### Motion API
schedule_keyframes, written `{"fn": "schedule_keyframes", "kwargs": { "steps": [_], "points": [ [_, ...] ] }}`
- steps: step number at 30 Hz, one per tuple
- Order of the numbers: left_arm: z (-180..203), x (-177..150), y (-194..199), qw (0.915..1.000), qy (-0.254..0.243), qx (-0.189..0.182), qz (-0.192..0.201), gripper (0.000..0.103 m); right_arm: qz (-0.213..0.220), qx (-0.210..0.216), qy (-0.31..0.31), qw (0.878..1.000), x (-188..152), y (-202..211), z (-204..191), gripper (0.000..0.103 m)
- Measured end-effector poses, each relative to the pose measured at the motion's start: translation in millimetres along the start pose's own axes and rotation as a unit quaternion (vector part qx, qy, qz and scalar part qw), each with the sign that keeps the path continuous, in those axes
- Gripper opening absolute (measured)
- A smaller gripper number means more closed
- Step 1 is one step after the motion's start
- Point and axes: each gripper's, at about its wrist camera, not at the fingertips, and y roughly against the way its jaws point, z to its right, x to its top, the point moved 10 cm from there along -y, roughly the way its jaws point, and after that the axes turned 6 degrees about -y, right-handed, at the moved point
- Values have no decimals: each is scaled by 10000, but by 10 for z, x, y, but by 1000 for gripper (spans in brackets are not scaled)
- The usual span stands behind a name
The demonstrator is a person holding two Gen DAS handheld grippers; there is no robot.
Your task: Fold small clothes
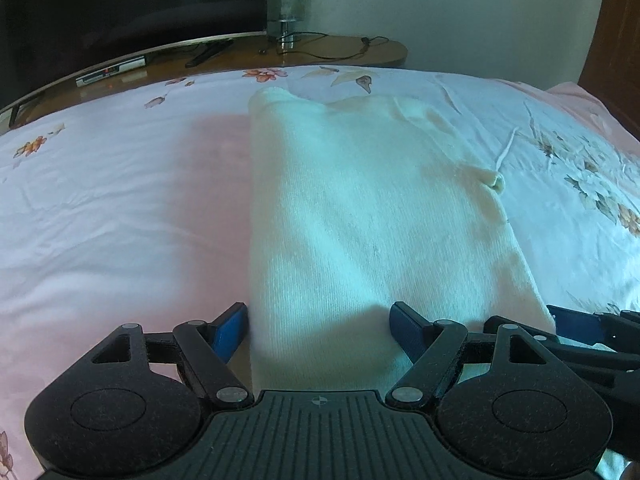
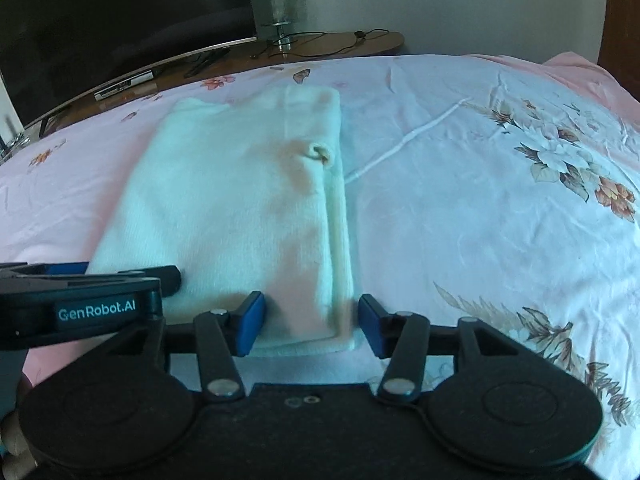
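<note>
Folded garment (image 1: 360, 216) lies on bedspread (image 1: 100, 208); television (image 1: 120, 12) behind.

Cream knit garment (image 1: 360, 216), fine ribbed weave, folded lengthwise into a long narrow strip. Lies flat on the bed, running away from both cameras. Layered fold edges stacked along its right side (image 2: 340, 240). Small puckered bump (image 2: 318, 154) mid-length near that right edge. Near end squared off.
</note>
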Motion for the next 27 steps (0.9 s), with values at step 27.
{"fn": "schedule_keyframes", "kwargs": {
  "steps": [27],
  "points": [
    [-360,638,-375,9989,373,266,55,89,463,768,287,9956,914,-267,-211,56]
  ]
}}
